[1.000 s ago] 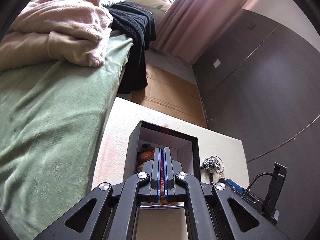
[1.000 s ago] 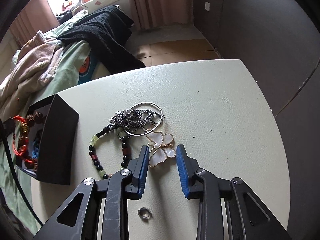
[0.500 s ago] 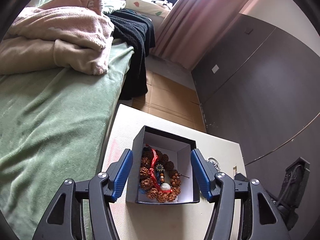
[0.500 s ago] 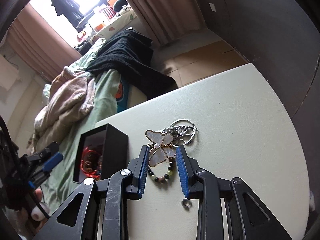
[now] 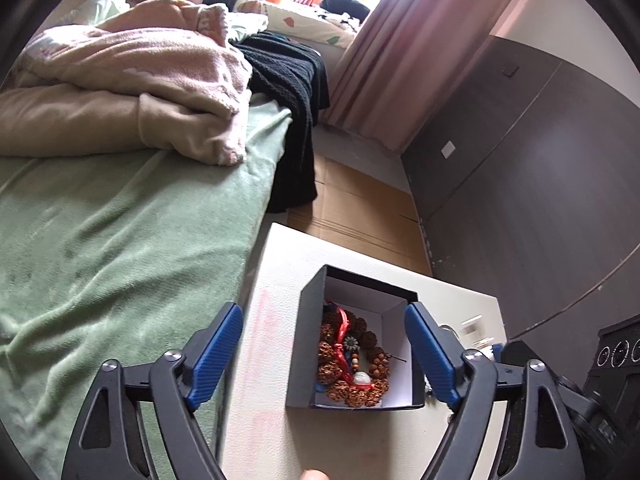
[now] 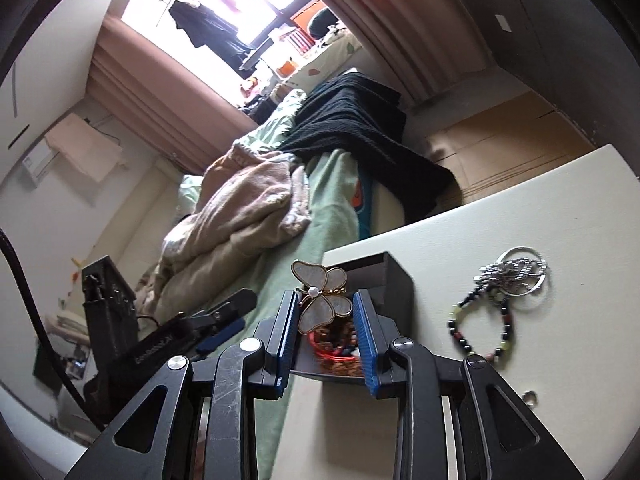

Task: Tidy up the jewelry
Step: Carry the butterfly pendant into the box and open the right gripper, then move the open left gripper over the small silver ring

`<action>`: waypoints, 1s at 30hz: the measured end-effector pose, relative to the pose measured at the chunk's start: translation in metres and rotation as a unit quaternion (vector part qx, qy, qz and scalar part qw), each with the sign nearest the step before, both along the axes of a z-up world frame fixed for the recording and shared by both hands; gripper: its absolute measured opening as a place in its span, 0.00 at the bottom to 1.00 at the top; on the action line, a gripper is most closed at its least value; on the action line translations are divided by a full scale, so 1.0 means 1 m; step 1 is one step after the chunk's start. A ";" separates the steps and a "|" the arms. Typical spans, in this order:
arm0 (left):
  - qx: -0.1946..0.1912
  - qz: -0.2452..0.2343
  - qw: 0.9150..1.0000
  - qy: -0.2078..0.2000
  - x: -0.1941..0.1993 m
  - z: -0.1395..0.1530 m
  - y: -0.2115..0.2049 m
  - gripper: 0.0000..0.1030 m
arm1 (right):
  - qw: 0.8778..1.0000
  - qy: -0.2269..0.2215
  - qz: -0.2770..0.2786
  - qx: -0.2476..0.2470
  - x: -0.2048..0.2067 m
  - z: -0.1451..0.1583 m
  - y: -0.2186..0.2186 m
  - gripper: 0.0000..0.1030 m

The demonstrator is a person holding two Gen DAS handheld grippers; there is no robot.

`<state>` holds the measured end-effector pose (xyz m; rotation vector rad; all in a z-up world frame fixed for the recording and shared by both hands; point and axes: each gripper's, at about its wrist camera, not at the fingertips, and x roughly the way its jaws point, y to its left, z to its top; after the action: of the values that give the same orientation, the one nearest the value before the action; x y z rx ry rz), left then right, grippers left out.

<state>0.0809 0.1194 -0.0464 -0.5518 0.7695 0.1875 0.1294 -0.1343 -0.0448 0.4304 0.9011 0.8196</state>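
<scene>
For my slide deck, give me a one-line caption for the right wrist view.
Right gripper carries a butterfly brooch above the open black jewelry box.

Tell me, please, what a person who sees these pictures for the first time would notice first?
Probably the butterfly brooch, pearly with gold edges, held between the blue fingers of the right gripper above the black jewelry box. Next, that box on the white table, open, with brown seed beads and a red cord inside, between the wide-open fingers of the left gripper.
</scene>
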 end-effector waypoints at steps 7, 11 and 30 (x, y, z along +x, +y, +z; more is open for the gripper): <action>-0.001 -0.003 1.000 -0.006 -0.005 0.001 -0.001 0.99 | 0.999 0.001 -0.018 -0.044 -0.004 -0.003 -0.001 0.81; -0.010 -0.010 0.999 -0.028 -0.010 0.005 -0.007 1.00 | 0.997 0.002 -0.043 -0.060 -0.006 0.000 -0.024 0.83; 0.059 -0.139 0.988 -0.030 -0.005 0.004 -0.106 1.00 | 0.984 0.014 -0.142 -0.106 -0.020 0.004 -0.129 1.00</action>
<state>0.0762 0.0134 -0.0420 -0.3328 0.7639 -0.0414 0.1096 -0.2631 -0.0403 0.3741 0.9182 0.4522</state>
